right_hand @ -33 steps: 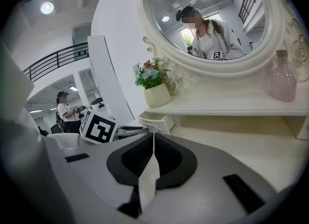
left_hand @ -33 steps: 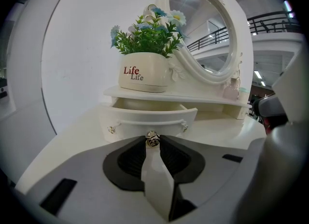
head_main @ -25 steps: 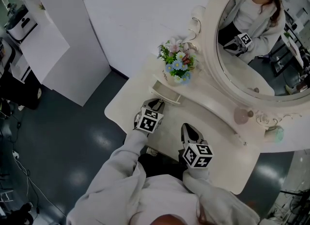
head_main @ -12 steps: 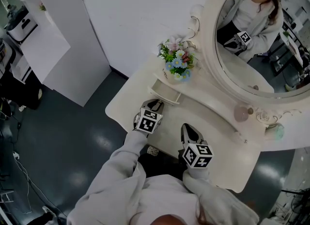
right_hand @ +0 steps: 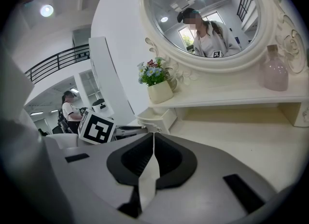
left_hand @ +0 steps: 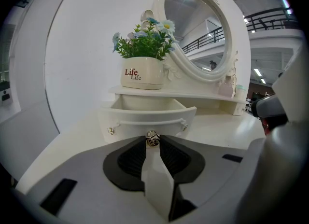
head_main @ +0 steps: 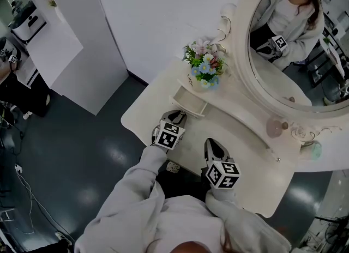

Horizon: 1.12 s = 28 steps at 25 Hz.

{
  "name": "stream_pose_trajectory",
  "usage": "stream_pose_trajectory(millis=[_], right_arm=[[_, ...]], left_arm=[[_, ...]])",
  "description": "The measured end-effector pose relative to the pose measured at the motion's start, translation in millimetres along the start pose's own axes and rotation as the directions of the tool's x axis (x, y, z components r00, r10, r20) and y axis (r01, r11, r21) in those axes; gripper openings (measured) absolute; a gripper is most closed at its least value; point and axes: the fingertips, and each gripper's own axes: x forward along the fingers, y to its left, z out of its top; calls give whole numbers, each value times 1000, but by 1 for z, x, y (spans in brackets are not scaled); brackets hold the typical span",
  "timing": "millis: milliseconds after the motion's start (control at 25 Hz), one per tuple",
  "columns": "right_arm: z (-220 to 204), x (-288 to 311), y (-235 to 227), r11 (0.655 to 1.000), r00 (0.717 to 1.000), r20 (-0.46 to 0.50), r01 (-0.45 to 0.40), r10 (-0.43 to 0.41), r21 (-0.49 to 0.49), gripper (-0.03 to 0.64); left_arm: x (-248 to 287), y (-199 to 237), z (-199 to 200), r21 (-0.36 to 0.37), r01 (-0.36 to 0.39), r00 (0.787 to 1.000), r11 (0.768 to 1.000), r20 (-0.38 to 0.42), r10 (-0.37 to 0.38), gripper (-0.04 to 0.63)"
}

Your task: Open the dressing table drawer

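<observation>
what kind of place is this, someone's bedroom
Probably not a home, more likely a large hall or showroom. A white dressing table with oval mirror and flower pot stands on a bare dark floor, and a mezzanine railing shows behind.

Oval mirror (head_main: 278, 77) cut off at head view's edge, drawer (left_hand: 147, 117) floor hidden behind its front

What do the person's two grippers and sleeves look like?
The left gripper and right gripper each have a grey body with black ribbed pads narrowing to a tip. Each carries a white cube printed with black square markers. The sleeves are light grey. No cables show.
</observation>
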Motion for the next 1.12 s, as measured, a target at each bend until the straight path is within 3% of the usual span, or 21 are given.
stream_pose_trajectory(millis=[1120], right_arm=[[-5,-4,8,999,999,-10,-33,33,-3,37]], left_arm=[[-19,-7,-11,-31,-18,1000,999,-13,17,100]])
